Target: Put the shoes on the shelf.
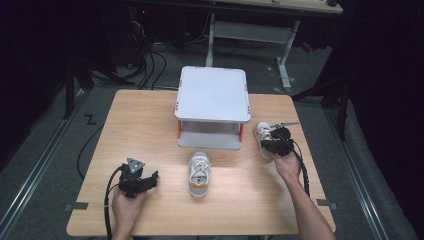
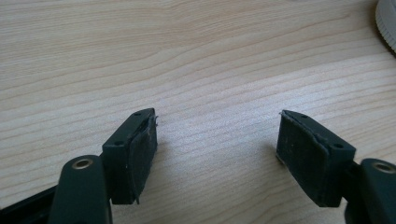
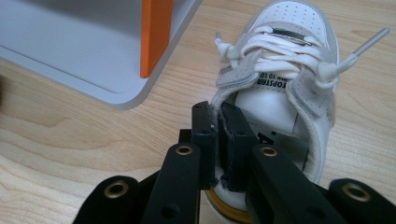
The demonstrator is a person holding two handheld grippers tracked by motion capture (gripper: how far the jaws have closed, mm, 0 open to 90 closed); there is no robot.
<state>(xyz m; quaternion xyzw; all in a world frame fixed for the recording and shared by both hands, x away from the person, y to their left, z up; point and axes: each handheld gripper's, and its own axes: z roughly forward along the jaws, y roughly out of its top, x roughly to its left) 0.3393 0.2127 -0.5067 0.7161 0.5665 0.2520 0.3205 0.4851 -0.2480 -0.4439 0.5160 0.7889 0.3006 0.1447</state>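
Observation:
Two white sneakers lie on the wooden table. One sneaker sits in the middle, in front of the grey two-level shelf, toe pointing toward the shelf. The other sneaker lies to the right of the shelf. My right gripper is shut on the side wall of that sneaker's opening, near the heel. My left gripper rests low over bare wood at the front left, open, nothing between its jaws.
The shelf has orange posts and an empty lower deck. The edge of the middle sneaker's sole peeks in at the left gripper view's top right. Dark floor, cables and another desk's legs lie beyond the table.

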